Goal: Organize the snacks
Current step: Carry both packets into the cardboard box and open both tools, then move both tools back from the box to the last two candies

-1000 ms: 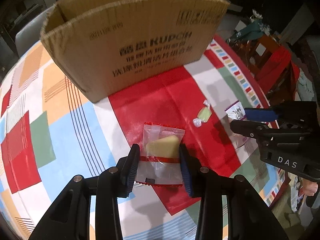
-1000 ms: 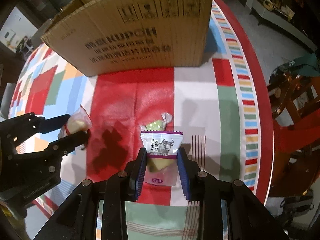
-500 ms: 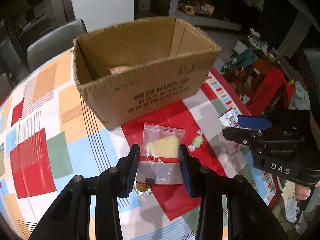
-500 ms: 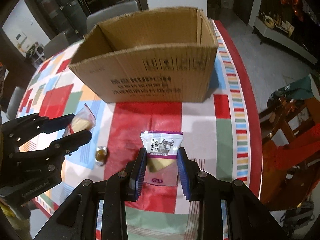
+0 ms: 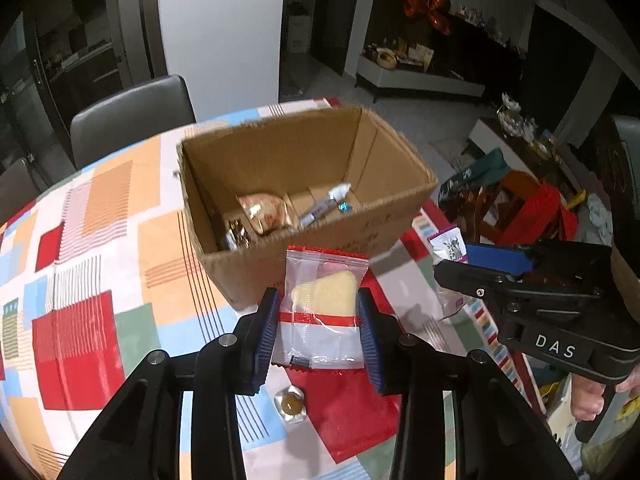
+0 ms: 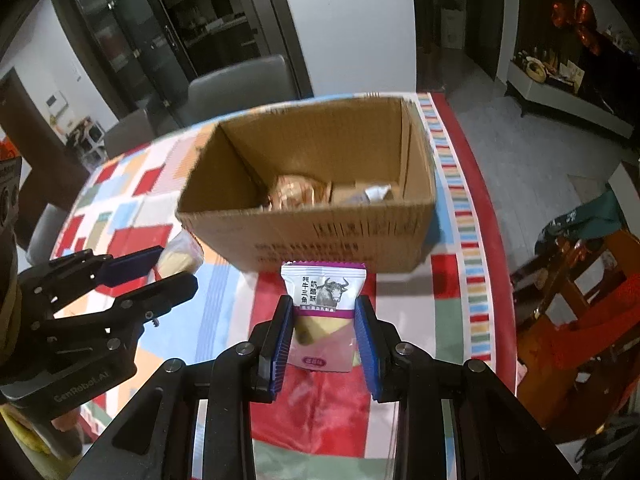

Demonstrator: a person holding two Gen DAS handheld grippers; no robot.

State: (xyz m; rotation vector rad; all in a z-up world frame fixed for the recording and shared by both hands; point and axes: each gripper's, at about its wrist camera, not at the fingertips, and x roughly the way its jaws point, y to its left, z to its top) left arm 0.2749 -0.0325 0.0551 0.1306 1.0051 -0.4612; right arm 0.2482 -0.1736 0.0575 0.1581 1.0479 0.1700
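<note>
Snack packets (image 5: 323,312) (image 6: 323,312) in both jaws, above table (image 5: 80,264)

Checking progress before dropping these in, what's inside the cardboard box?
Inside the cardboard box: a shiny round snack bag, a silver packet and a small dark wrapper. The near wall hides the rest.

Both tongs are showing black plastic arms, silver screws and ribbed blue pads (image 5: 267,336); the right tongs (image 5: 460,258) are wearing white "DAS" lettering.
</note>
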